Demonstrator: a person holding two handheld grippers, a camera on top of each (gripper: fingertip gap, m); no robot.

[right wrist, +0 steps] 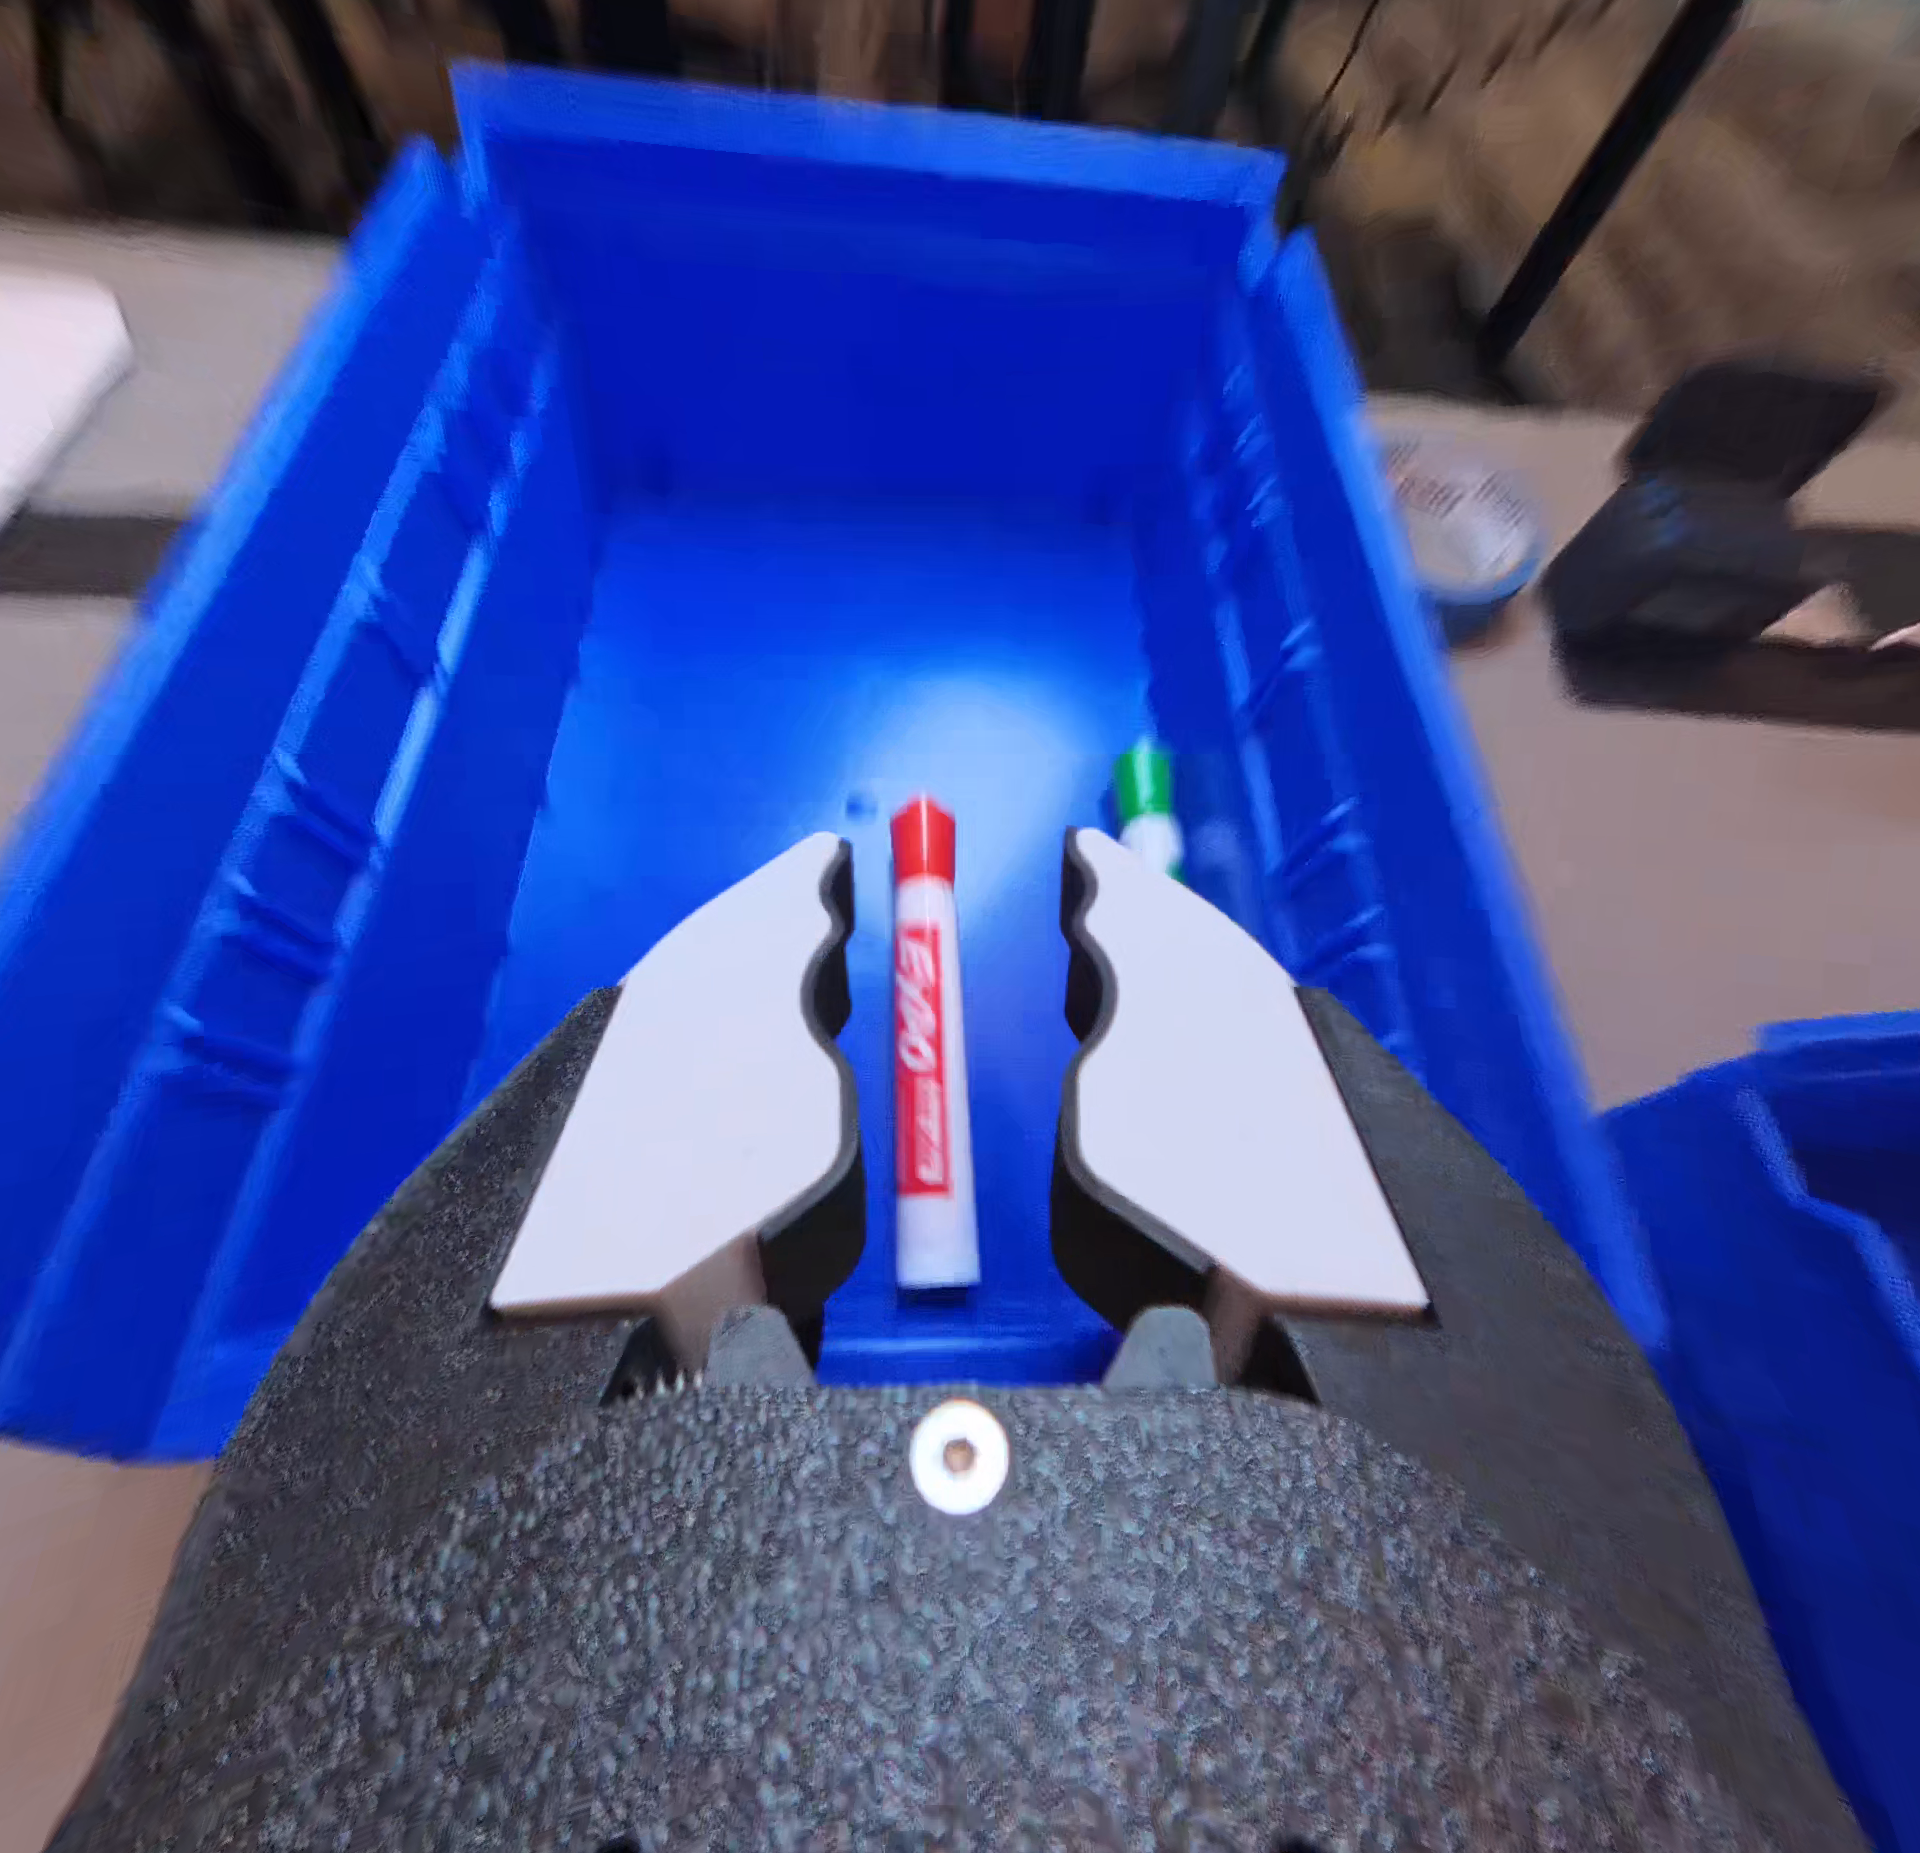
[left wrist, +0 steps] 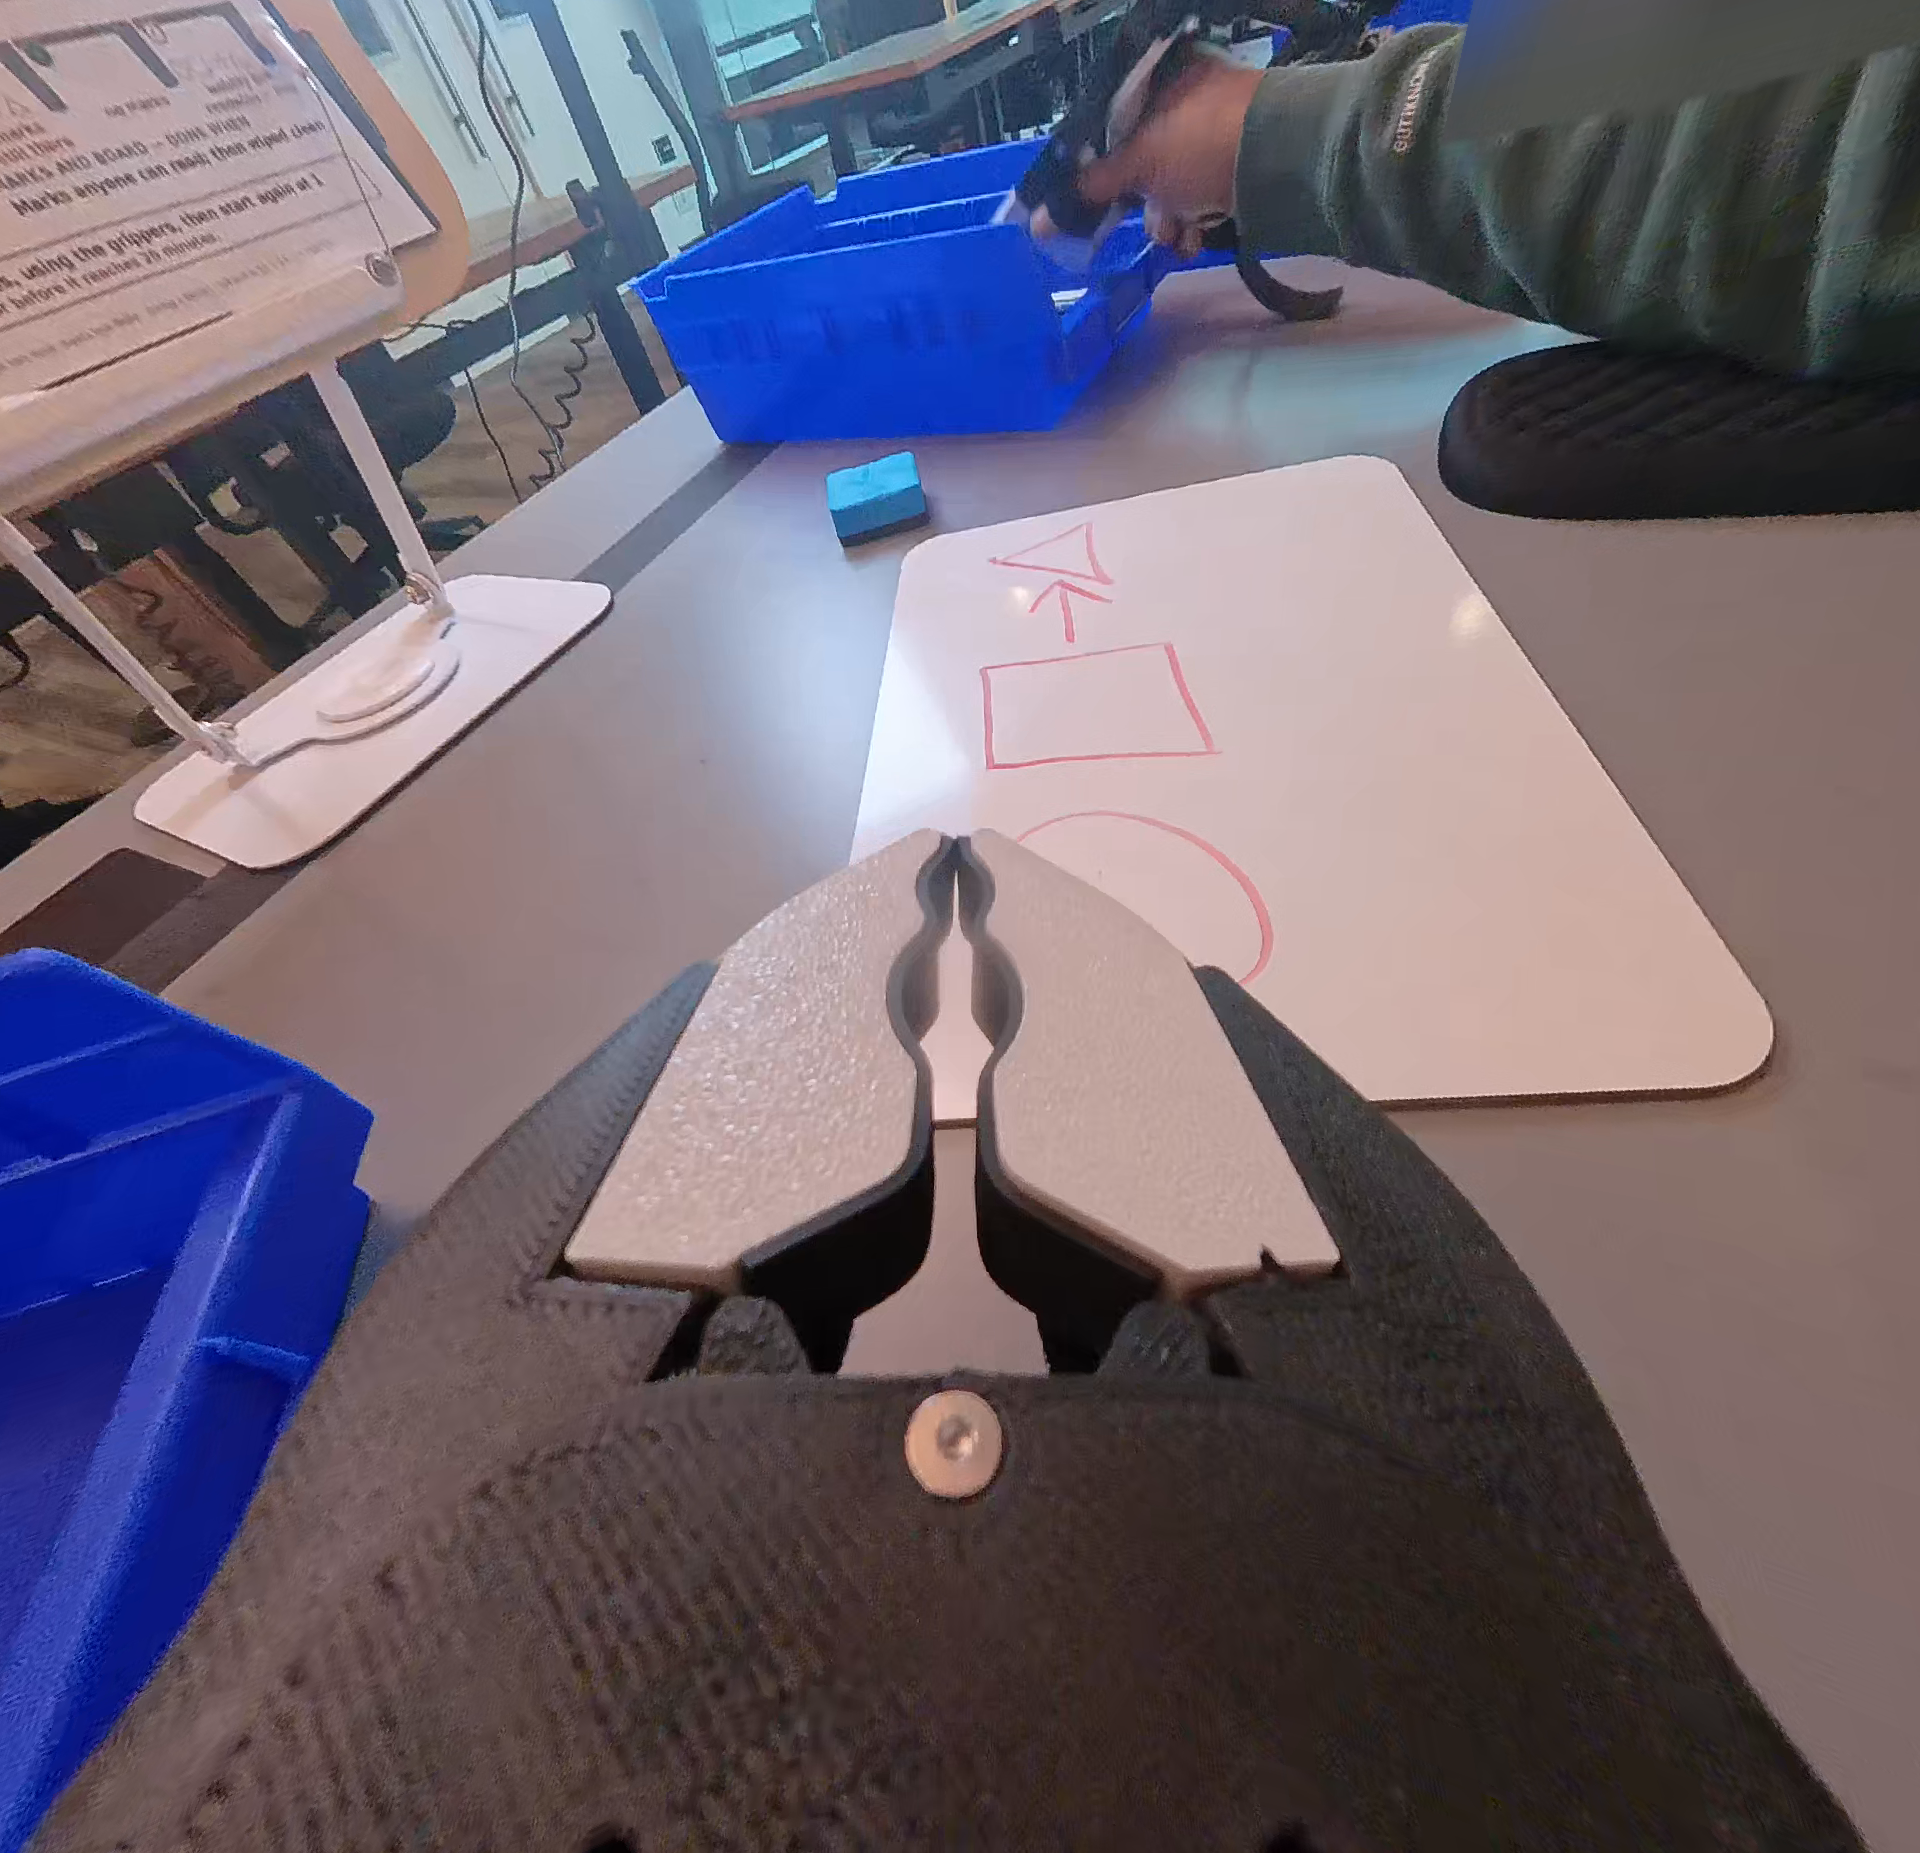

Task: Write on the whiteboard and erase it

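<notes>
Whiteboard (left wrist: 1351, 764) lies flat on the grey table (left wrist: 675, 764), already bearing red shapes: triangle, arrow, rectangle, part of a circle. Writing step looks done.

Right gripper (right wrist: 956, 858) hangs over the blue bin (right wrist: 312, 764), fingers apart, nothing held. Red marker (right wrist: 930, 1055) lies on the bin floor between them, cap toward 12 o'clock, touching neither finger as far as the blur allows. A green marker (right wrist: 1143, 795) sits at about 1 o'clock from it, against the bin wall.

Left gripper (left wrist: 956, 853) is closed and empty at the board's near edge.

Judgement: marker stowed; erasing is next. Blue eraser (left wrist: 876, 497) rests on the table at 11 o'clock from the board, just beside its far corner. The next move calls for opening a gripper and straddling the eraser squarely.
</notes>
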